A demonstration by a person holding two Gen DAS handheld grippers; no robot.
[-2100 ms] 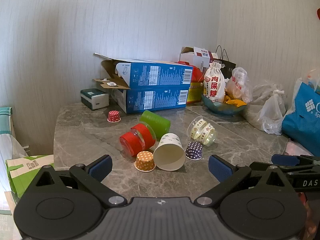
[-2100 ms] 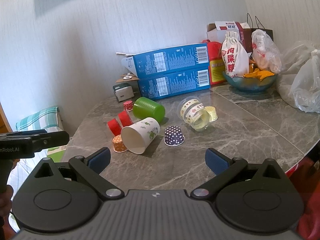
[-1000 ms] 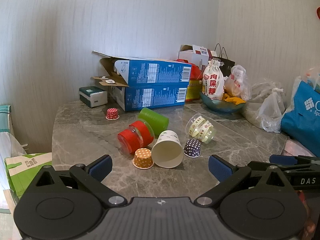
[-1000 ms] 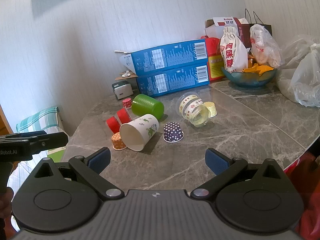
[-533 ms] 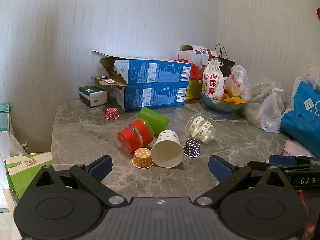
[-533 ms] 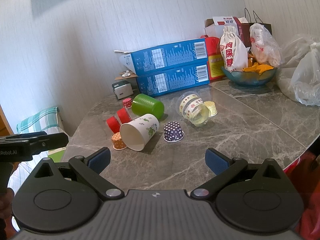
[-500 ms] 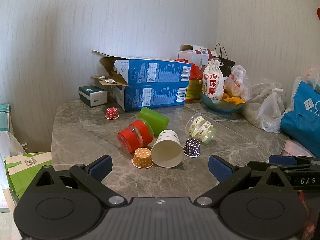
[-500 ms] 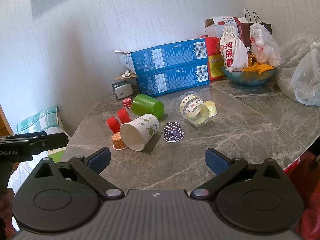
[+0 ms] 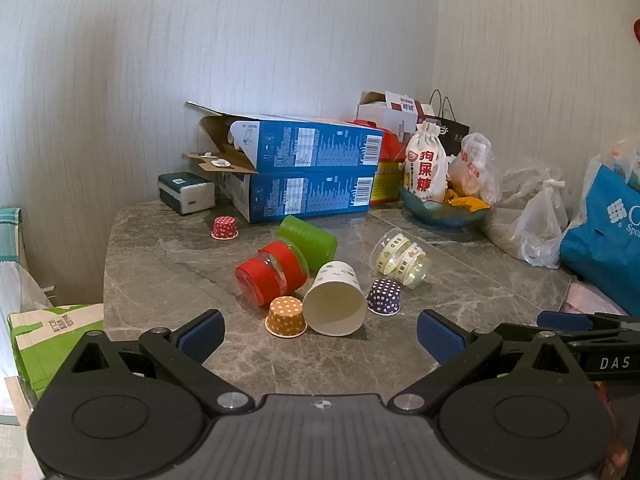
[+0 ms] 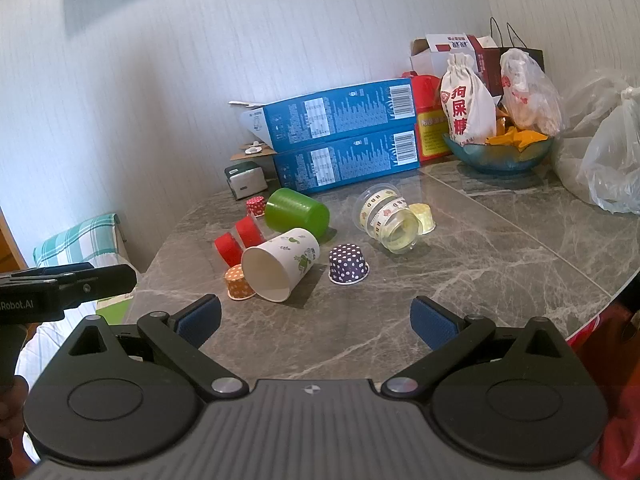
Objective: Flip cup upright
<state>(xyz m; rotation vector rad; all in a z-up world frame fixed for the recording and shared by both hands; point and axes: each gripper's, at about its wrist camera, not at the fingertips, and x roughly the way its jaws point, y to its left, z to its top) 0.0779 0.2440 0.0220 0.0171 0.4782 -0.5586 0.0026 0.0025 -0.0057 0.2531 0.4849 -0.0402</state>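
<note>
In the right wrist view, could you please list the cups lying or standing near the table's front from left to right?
Orange dotted cup → white paper cup → purple dotted cup → clear banded cup.

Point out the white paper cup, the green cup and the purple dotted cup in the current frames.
white paper cup (image 10: 298,249), right wrist view, on its printed side wall.
green cup (image 10: 296,213), right wrist view, on its side wall.
purple dotted cup (image 9: 384,296), left wrist view, on its dotted wall.
</note>
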